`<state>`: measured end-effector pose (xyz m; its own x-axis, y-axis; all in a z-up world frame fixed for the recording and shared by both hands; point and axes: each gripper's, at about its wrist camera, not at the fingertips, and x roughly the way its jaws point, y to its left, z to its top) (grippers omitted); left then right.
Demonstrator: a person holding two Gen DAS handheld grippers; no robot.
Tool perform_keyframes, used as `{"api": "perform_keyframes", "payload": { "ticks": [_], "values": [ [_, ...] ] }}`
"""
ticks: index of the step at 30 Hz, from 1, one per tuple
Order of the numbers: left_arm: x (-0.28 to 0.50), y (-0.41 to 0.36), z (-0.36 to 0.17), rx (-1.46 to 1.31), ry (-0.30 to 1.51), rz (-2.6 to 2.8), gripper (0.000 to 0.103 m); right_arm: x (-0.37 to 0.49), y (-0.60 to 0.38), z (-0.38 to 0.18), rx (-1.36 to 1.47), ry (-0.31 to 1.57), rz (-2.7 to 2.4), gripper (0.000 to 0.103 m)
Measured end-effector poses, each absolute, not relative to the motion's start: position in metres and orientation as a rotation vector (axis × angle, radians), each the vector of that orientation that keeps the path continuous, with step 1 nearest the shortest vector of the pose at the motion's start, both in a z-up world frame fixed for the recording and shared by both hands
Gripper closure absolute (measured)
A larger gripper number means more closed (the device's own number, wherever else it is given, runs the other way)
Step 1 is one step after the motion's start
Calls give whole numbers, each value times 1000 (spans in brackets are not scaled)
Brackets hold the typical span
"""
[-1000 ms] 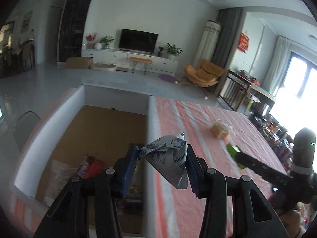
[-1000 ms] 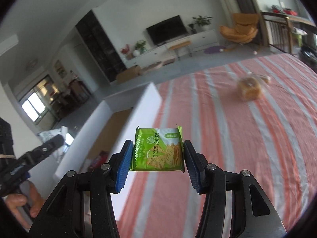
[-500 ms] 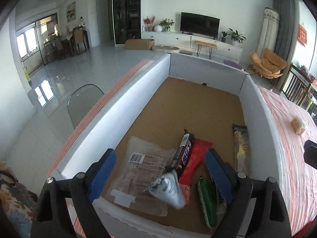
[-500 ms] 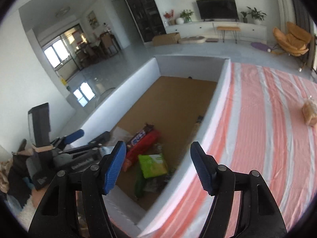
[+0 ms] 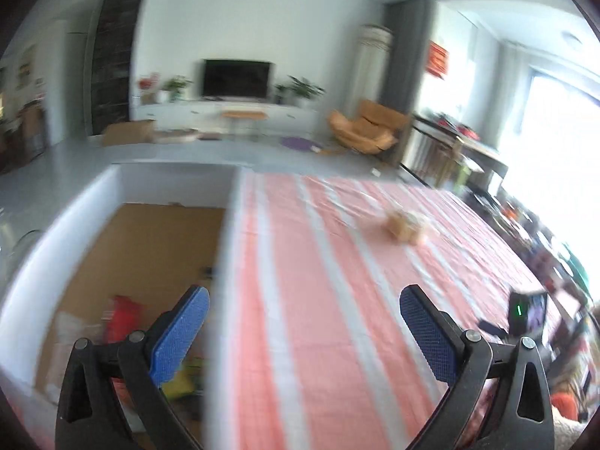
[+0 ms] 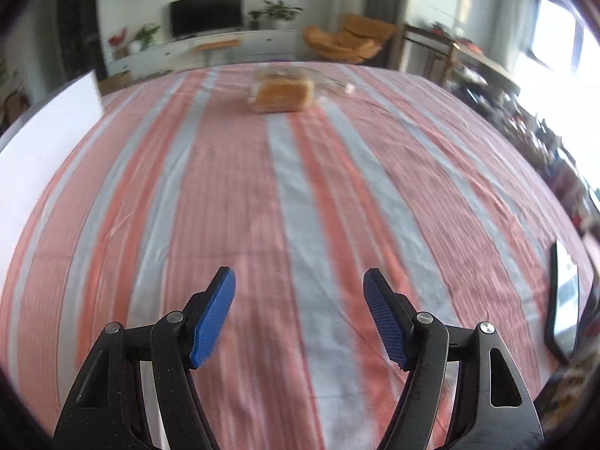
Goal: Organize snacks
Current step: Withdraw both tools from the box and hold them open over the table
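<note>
A bread snack in clear wrap [image 6: 280,92] lies far out on the pink-and-grey striped tablecloth [image 6: 307,195]; it also shows in the left wrist view [image 5: 405,225]. My right gripper [image 6: 299,315] is open and empty, low over the cloth, well short of the bread. My left gripper [image 5: 304,333] is open and empty over the cloth beside the white box wall [image 5: 221,300]. The box [image 5: 67,225] has a brown floor and holds a red packet [image 5: 122,317], a clear bag [image 5: 65,341] and a green-yellow packet [image 5: 180,384], all blurred.
A phone-like device with a green light [image 5: 527,313] sits at the right in the left wrist view. A dark tablet or screen [image 6: 564,296] stands at the right table edge in the right wrist view. The box corner [image 6: 48,142] is on the left.
Both grippers let their packets go into the box and opened. Both then swung right, away from the box, out over the striped cloth toward the bread.
</note>
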<state>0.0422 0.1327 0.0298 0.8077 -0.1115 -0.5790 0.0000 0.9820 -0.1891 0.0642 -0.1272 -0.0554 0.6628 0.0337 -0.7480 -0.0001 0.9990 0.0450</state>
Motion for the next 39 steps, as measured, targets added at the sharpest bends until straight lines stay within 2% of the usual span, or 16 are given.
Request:
{"api": "perform_keyframes", "payload": {
  "ticks": [3, 9, 19, 28, 39],
  "values": [
    [67, 83, 9, -158, 716, -196, 2, 64, -139, -52, 64, 815, -56, 29],
    [110, 20, -50, -40, 837, -215, 2, 71, -148, -61, 95, 875, -101, 29],
    [150, 24, -122, -10, 931, -98, 3, 67, -148, -66, 54, 894, -136, 27],
    [153, 19, -125, 22, 941, -72, 0, 68, -148, -68, 58, 892, -134, 18],
    [153, 18, -125, 19, 941, -73, 0, 69, -148, -68, 57, 892, -135, 18]
  ]
}}
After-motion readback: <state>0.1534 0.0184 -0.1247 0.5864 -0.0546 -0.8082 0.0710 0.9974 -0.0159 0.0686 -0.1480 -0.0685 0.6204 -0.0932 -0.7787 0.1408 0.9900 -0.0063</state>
